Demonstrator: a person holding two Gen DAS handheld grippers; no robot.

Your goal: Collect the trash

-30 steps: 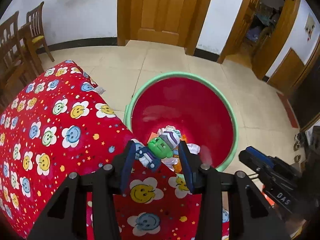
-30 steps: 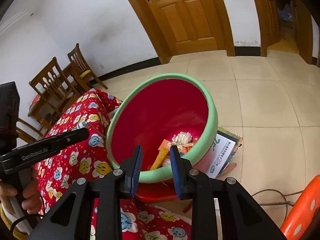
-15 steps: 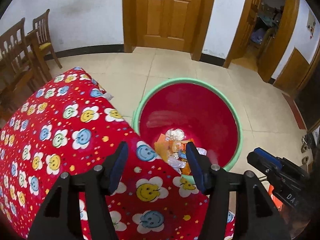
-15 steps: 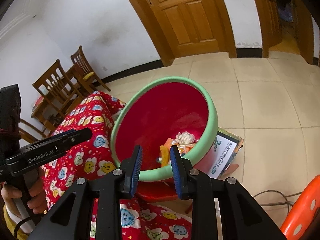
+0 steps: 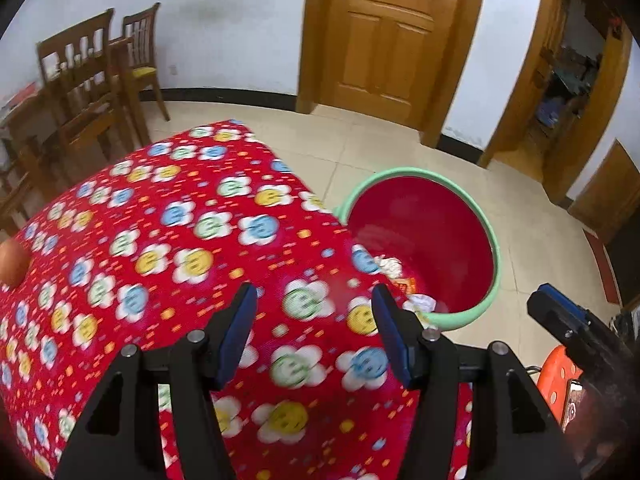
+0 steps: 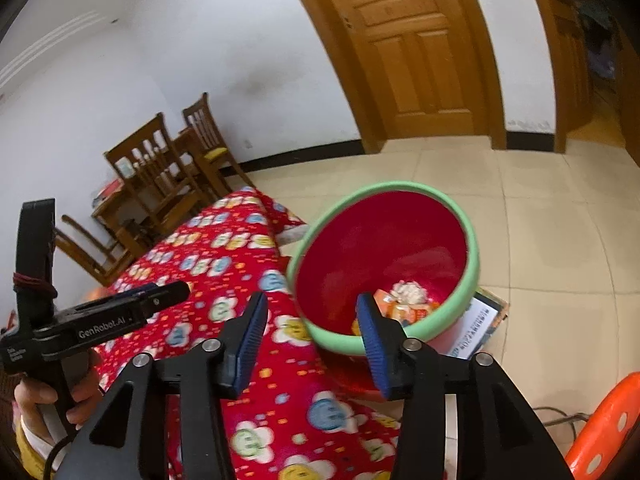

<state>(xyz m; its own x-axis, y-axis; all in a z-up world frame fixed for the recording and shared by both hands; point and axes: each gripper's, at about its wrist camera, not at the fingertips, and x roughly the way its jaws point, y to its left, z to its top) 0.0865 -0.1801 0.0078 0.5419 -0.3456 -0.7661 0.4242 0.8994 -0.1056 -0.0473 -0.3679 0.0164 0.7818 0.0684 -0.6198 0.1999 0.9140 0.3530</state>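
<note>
Red basin (image 5: 436,236) just beyond tablecloth edge (image 5: 328,216)

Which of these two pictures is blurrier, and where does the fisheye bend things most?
Left wrist view: the floral tablecloth smears with motion blur, while the left tool stays crisp. Right wrist view: milder blur on the red basin; the door frame bows strongly.

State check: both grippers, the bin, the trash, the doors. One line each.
left gripper: open, nothing between the pads, over the tablecloth
right gripper: jaws just opened, nothing between them
bin: upright beside the table, partly filled
trash: lying in the bottom of the bin
panelled door: closed
doorway on the right: open
orange round thing: on the tablecloth, at the left edge
</note>
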